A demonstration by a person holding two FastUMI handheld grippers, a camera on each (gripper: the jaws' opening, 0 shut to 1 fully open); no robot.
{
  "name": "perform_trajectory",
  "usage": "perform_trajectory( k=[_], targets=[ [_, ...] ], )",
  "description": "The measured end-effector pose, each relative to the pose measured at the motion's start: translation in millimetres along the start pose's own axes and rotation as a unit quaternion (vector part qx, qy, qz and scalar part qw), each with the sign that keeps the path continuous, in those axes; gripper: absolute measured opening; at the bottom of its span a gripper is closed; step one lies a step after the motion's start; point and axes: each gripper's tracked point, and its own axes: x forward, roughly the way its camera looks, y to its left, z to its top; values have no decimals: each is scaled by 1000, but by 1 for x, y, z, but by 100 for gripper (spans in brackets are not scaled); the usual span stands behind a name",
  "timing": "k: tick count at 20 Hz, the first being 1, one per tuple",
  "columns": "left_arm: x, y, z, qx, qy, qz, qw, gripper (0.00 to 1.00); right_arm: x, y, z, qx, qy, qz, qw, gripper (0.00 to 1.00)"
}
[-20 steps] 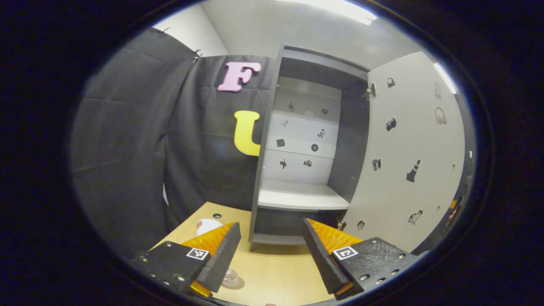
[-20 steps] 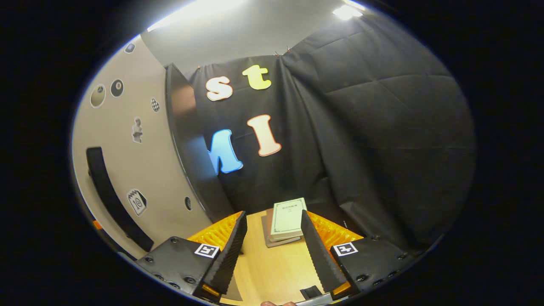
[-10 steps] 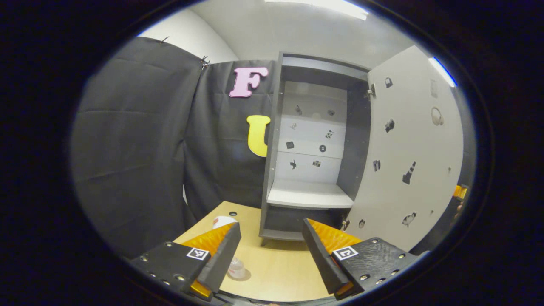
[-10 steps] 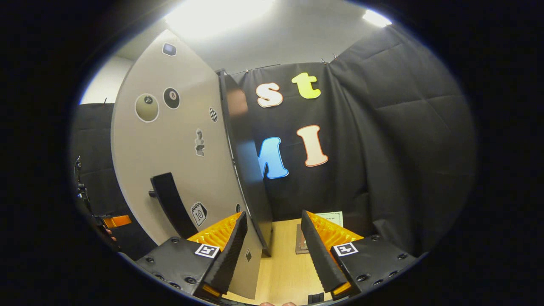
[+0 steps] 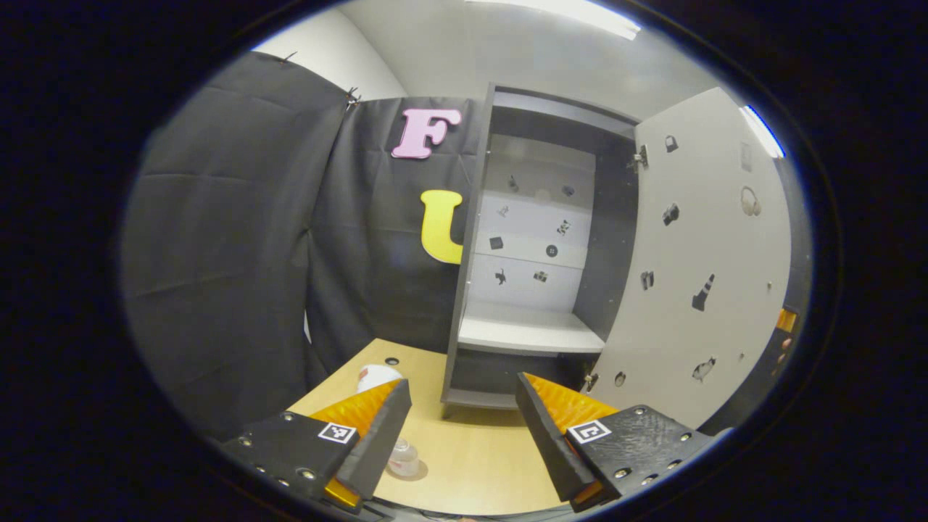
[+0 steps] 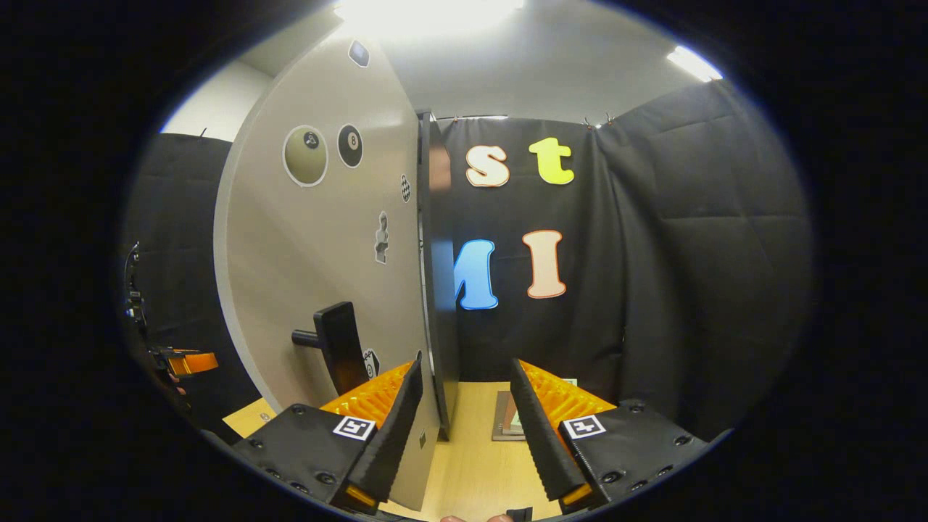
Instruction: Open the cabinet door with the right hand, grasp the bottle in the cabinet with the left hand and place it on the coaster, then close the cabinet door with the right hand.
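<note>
At the centre of the left gripper view the cabinet [image 5: 536, 254] is standing with its shelves bare. Its door [image 5: 703, 254] is hanging wide at the right of the frame. The left gripper [image 5: 458, 428] is hovering with its fingers spread and nothing between them. At the lower left the bottle [image 5: 404, 458] is standing on the wooden table [image 5: 471, 457], partly behind the left finger; whether it sits on the white coaster [image 5: 377, 375] just above it in the frame cannot be told.

In the right gripper view the right gripper [image 6: 464, 420] is spread too, straddling the door's front edge [image 6: 428, 290] low in the frame without pressing it. The black handle [image 6: 337, 348] is sitting just left of centre.

Judging by this, the closing step is in hand. It would go best by pressing on the outer face near the handle side and following the door's arc evenly, so it is not slamming and the left gripper is clear of its sweep.
</note>
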Motion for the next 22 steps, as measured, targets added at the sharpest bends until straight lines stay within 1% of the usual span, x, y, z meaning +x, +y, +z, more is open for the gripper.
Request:
perform_trajectory(
  k=[1,4,5,6,11,12,14,22],
  targets=[
    [3,6,-2,-4,6,-2,1000,89,-1,0,1,-2,2,-4,1000,74],
    [9,22,-5,-14,12,-10,1000,89,-4,10,-2,8,11,-5,1000,74],
    [8,30,-1,-14,12,-10,1000,90,-4,16,-3,11,12,-1,1000,74],
    [10,35,2,-14,10,-11,1000,90,-3,22,-3,13,13,7,1000,81],
    [22,65,19,-16,-3,-15,1000,90,-2,60,-4,11,18,46,999,82],
    [24,72,22,-16,-6,-15,1000,89,1,65,-4,10,18,53,998,82],
    [26,86,22,-18,-8,-12,1000,90,6,78,-6,15,22,71,997,82],
    [35,159,20,-31,-4,7,999,90,21,126,-8,39,23,110,993,82]
  ],
)
